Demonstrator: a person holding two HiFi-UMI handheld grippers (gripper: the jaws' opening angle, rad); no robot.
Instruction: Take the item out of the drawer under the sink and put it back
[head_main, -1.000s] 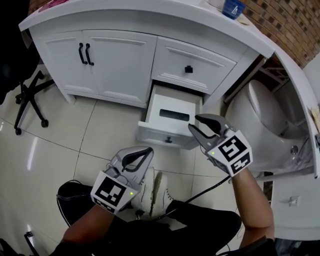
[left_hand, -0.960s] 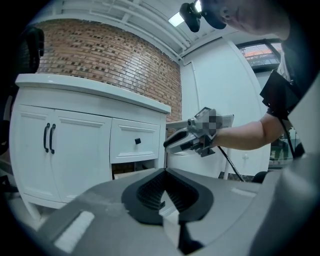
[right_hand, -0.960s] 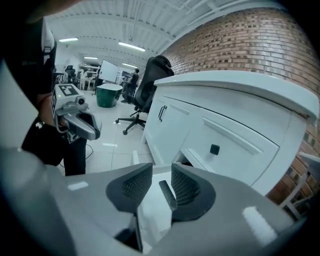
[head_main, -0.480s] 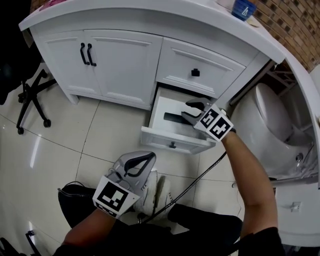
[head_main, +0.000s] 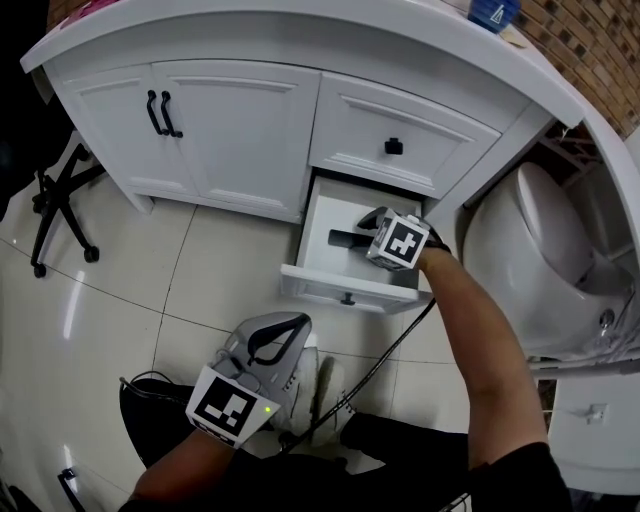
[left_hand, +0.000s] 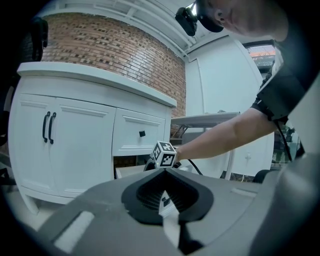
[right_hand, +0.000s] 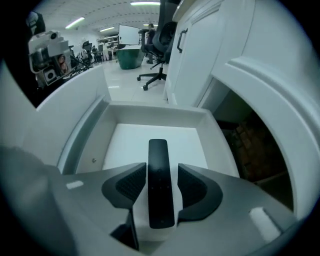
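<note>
The lower drawer (head_main: 345, 287) under the sink counter stands pulled out. A black remote (head_main: 343, 238) lies flat on its white floor. My right gripper (head_main: 368, 224) reaches down into the drawer over the near end of the remote. In the right gripper view the remote (right_hand: 160, 186) lies lengthwise between the two pads (right_hand: 131, 185) of the right gripper (right_hand: 161, 170). The jaws are opening, with a thin gap on each side. My left gripper (head_main: 290, 326) hangs low over the floor, shut and empty; in its own view the left gripper (left_hand: 165, 172) points at the cabinet.
Above the open drawer is a shut drawer with a black knob (head_main: 394, 147). Two cabinet doors with black handles (head_main: 160, 112) lie to the left. A white toilet (head_main: 540, 260) stands close on the right, an office chair (head_main: 55, 200) at far left. A black cable (head_main: 375, 365) trails over the tiles.
The right gripper has travelled forward from in front of the drawer and down into it, over the remote. Its jaws stand wider. The left gripper has hardly moved.
</note>
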